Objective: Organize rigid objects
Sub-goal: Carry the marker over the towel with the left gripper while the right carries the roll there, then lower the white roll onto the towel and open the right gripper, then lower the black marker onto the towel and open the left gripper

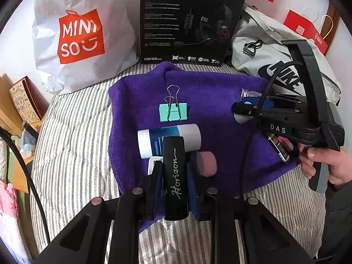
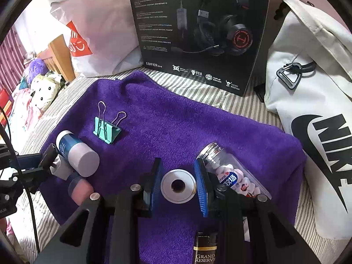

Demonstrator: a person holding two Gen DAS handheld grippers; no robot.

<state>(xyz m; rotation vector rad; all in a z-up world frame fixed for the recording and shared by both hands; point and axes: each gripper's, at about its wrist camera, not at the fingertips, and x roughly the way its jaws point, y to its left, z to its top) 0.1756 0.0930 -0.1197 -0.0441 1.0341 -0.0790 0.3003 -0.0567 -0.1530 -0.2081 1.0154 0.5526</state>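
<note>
Clamping the black "Horizon" tube [image 1: 176, 176] in my left gripper [image 1: 173, 180] keeps it secured, while my right gripper [image 2: 178, 184] straddles the white round disc [image 2: 178, 186] on the purple towel [image 2: 165, 127], jaws released.

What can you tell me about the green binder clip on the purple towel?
The binder clip has a mint-green body, apparently painted metal, and two silver wire handles. It lies flat on the purple towel, its handles pointing toward the black headset box. Neither gripper touches it. The white and blue bottle lies just beside it.
</note>
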